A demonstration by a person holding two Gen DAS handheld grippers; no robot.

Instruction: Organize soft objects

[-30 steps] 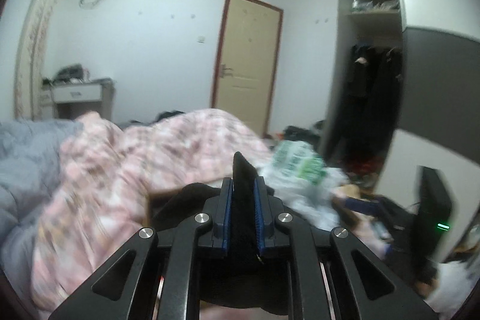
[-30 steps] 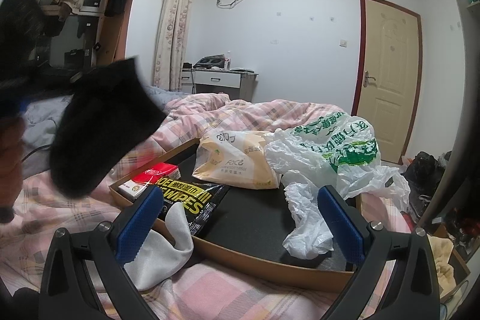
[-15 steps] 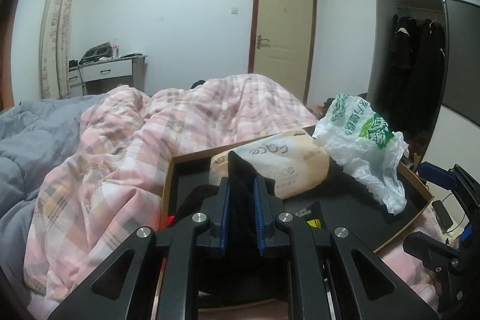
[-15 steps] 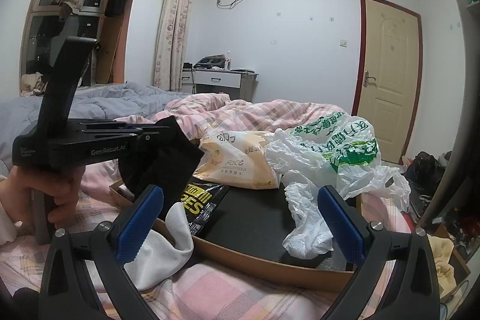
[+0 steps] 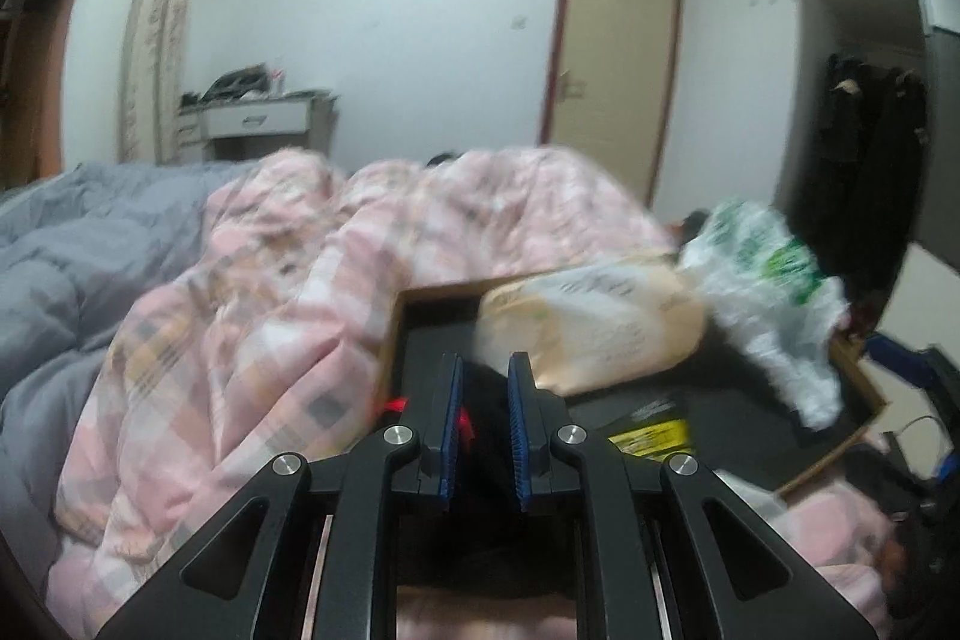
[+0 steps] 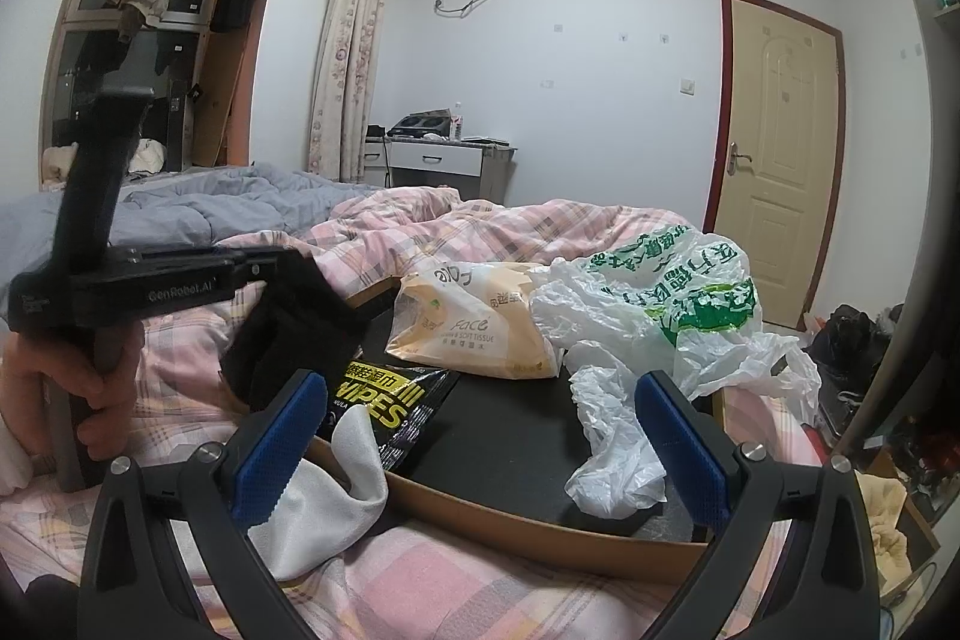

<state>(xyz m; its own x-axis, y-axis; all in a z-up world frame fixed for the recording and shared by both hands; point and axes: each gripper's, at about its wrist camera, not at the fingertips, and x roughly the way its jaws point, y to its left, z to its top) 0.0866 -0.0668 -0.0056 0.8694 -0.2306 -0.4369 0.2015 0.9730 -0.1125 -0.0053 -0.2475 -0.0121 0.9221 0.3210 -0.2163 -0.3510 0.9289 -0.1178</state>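
Observation:
A shallow brown tray [image 6: 540,523] with a black floor lies on the pink plaid bed. A black sock [image 6: 288,334] hangs over the tray's left end, at the tip of my left gripper [image 5: 485,430]. In the left wrist view the blue pads stand slightly apart with the dark sock [image 5: 486,400] below them. My right gripper [image 6: 474,445] is wide open and empty at the tray's near edge. A white sock [image 6: 324,508] drapes over that edge by its left finger. A beige tissue pack [image 6: 474,328], a black wipes pack [image 6: 384,400] and white-green plastic bags [image 6: 666,316] lie in the tray.
A pink plaid duvet [image 5: 252,316] and a grey duvet [image 5: 54,274] cover the bed. A white desk [image 6: 435,160] stands at the far wall beside a door [image 6: 774,154]. A wardrobe with dark clothes [image 5: 870,148] and floor clutter [image 6: 852,334] are on the right.
My left gripper swung down to the tray's left end with the black sock, and its jaws have parted from tightly shut. My right gripper stayed still and open.

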